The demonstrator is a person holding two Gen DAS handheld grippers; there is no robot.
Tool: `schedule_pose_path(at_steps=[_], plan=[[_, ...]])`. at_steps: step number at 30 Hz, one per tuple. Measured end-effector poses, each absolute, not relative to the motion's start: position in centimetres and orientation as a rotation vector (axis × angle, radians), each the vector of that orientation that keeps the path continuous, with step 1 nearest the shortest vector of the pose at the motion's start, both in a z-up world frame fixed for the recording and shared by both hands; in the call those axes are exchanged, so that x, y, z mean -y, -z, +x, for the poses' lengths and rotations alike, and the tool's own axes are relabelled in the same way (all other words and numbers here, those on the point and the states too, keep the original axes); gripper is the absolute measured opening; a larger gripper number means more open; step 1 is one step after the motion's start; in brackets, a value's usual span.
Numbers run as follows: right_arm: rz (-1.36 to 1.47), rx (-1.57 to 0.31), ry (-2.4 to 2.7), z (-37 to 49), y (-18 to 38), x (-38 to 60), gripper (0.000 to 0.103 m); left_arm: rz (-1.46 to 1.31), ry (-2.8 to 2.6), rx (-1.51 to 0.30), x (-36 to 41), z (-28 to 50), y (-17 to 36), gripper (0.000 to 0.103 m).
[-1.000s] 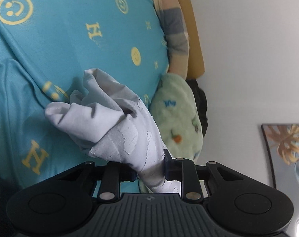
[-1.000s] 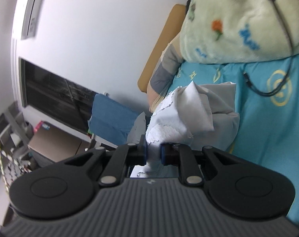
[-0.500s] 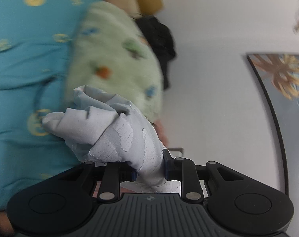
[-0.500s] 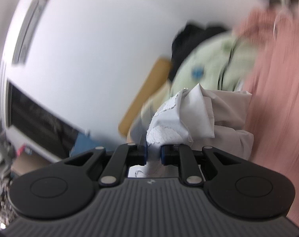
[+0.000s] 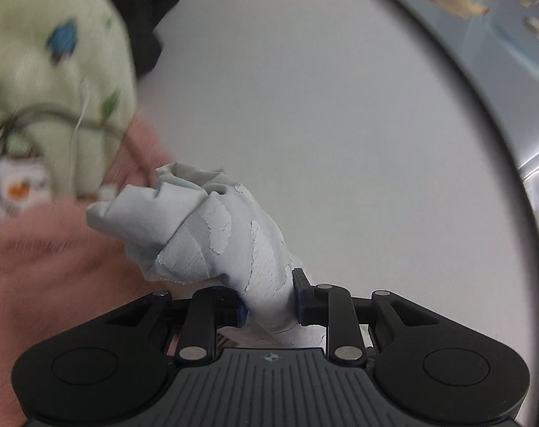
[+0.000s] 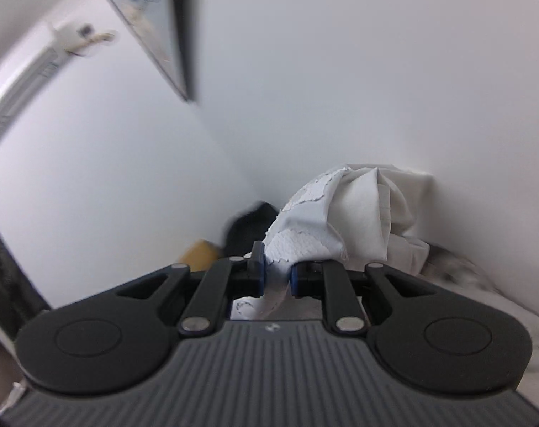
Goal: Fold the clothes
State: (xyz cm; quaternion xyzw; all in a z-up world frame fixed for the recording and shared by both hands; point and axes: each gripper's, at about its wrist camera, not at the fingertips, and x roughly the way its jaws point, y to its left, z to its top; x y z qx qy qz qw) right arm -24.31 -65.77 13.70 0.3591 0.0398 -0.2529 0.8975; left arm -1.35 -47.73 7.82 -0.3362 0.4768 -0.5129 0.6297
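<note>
Two grippers: left gripper (image 5: 269,299) and right gripper (image 6: 277,274) each clamp bunched white garment (image 5: 212,235).
Garment's spread: hidden below both cameras.
Ten o'clock, left view: blurred green blanket (image 5: 56,71).

A plain white wall (image 5: 322,114) fills most of both views, meeting a second wall at a shaded corner (image 6: 233,149). A dark-framed picture with golden leaves (image 5: 475,3) hangs on it. A white wall-mounted air conditioner (image 6: 24,82) sits high up. A pale green plush blanket with small animal prints (image 5: 56,71) and pink fuzzy fabric (image 5: 48,270) lie below; a tan board, possibly a headboard (image 6: 198,254), shows blurred.
</note>
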Motion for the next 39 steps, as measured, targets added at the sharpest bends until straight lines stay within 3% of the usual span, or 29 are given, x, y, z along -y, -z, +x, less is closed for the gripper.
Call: schedule_pose_path(at_steps=[5, 9, 14, 18, 20, 21, 22, 23, 24, 25, 28, 39], plan=[[0.826, -0.174, 0.568, -27.8, -6.2, 64.2, 0.017, -0.583, 1.191, -1.117, 45.5, -6.0, -2.8, 0.026], [0.848, -0.204, 0.573, -29.7, -2.8, 62.2, 0.017, -0.433, 1.199, -1.064, 43.8, -7.9, -2.0, 0.027], [0.817, -0.316, 0.583, -29.7, -1.3, 60.3, 0.022, -0.245, 1.154, -0.955, 42.2, -10.1, -2.1, 0.042], [0.790, -0.380, 0.605, -30.1, -2.2, 59.0, 0.032, -0.194, 1.124, -0.895, 41.6, -9.7, -3.1, 0.052], [0.749, -0.405, 0.625, -30.6, -3.2, 58.2, 0.033, -0.172, 1.111, -0.859, 40.9, -10.0, -4.0, 0.065], [0.722, -0.420, 0.632, -31.0, -3.7, 57.8, 0.040, -0.154, 1.099, -0.829, 40.2, -10.7, -4.9, 0.071], [0.695, -0.425, 0.634, -31.5, -4.2, 57.2, 0.058, -0.137, 1.087, -0.798, 39.5, -11.4, -5.8, 0.078], [0.668, -0.422, 0.631, -32.3, -4.8, 56.6, 0.069, -0.121, 1.086, -0.763, 38.7, -12.3, -6.8, 0.082], [0.639, -0.413, 0.628, -32.9, -5.5, 55.9, 0.087, -0.105, 1.092, -0.730, 37.8, -13.3, -7.9, 0.083], [0.608, -0.398, 0.623, -33.2, -6.5, 55.2, 0.090, -0.093, 1.097, -0.706, 37.2, -14.0, -8.6, 0.087], [0.540, -0.373, 0.605, -34.0, -8.6, 52.8, 0.089, -0.077, 1.092, -0.646, 34.9, -16.3, -10.8, 0.103], [0.371, -0.249, 0.582, -37.6, -13.4, 44.8, 0.089, -0.006, 1.062, -0.443, 27.3, -25.1, -15.9, 0.103]])
